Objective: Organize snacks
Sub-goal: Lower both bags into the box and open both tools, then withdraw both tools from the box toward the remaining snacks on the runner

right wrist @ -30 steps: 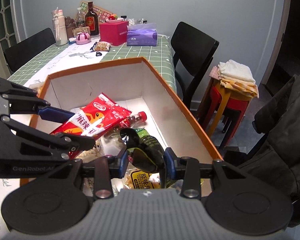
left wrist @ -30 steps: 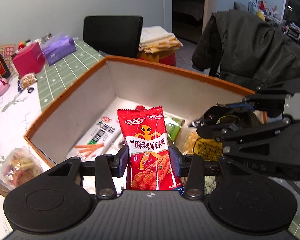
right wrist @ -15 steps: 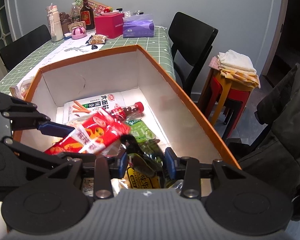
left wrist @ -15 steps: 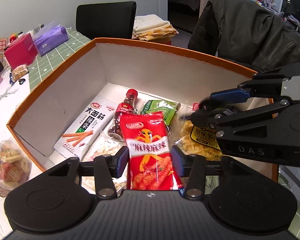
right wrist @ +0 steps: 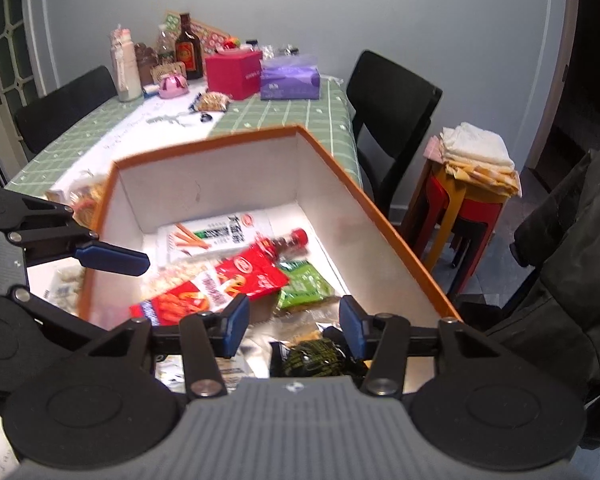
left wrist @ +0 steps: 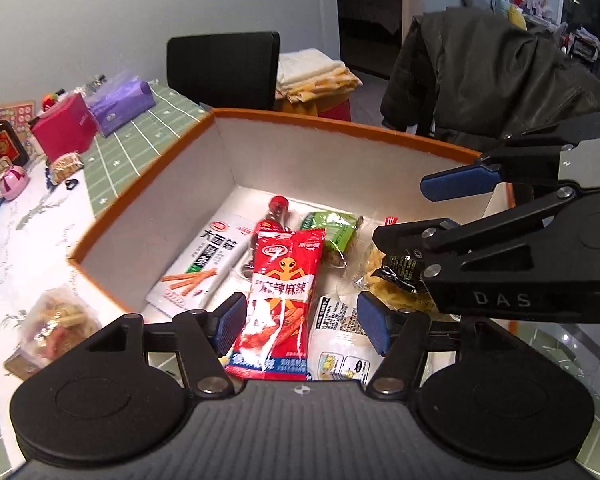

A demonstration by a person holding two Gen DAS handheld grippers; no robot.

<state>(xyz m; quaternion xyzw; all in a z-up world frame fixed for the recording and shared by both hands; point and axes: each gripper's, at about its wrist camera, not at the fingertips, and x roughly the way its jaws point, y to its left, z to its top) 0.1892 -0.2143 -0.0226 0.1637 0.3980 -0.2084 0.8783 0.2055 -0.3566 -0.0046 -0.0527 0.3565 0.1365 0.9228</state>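
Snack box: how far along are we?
Done: several snacks lie in the orange box, including the red packet and dark green packet. In hand: nothing; left gripper and right gripper are open over them. Left: a clear snack bag on the table beside the box, a small pack by the pink box.

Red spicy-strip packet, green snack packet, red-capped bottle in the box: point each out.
red spicy-strip packet (left wrist: 283, 288): left wrist view, middle of the printed front.
green snack packet (right wrist: 303, 285): right wrist view, middle of its face.
red-capped bottle (left wrist: 278, 204): left wrist view, on the cap.
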